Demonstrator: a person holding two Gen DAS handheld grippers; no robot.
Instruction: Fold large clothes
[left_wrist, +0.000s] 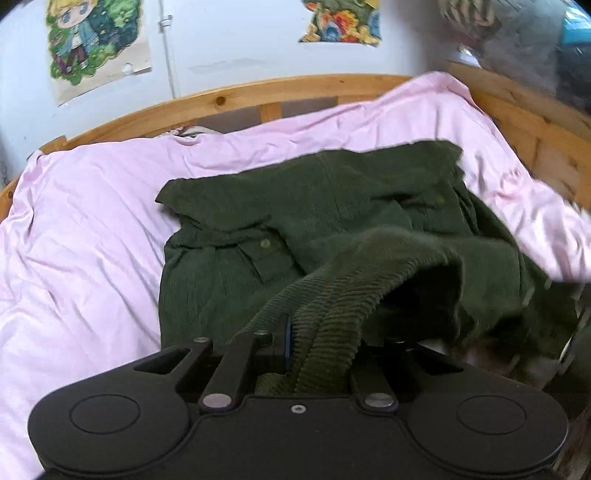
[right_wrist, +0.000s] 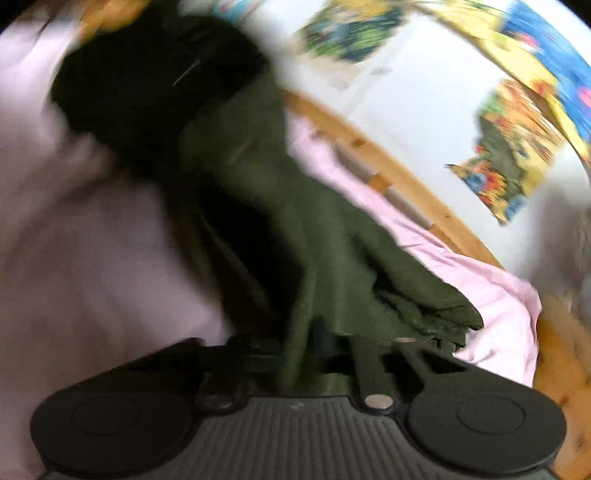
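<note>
A dark green corduroy shirt (left_wrist: 295, 225) lies partly folded on the pink sheet (left_wrist: 81, 229), its buttoned chest pocket facing up. My left gripper (left_wrist: 314, 343) is shut on a bunched edge of the shirt, which rises over its fingers and drapes toward the right. In the blurred right wrist view, my right gripper (right_wrist: 317, 354) is shut on another part of the same shirt (right_wrist: 325, 258), held up off the sheet (right_wrist: 92, 258). A dark shape at the upper left of that view may be the other gripper; blur hides it.
A wooden bed frame (left_wrist: 236, 96) rims the pink sheet along the far side and right (right_wrist: 399, 173). A white wall with colourful cartoon posters (left_wrist: 92, 40) stands behind it. Clutter sits beyond the frame at the far right (left_wrist: 524, 37).
</note>
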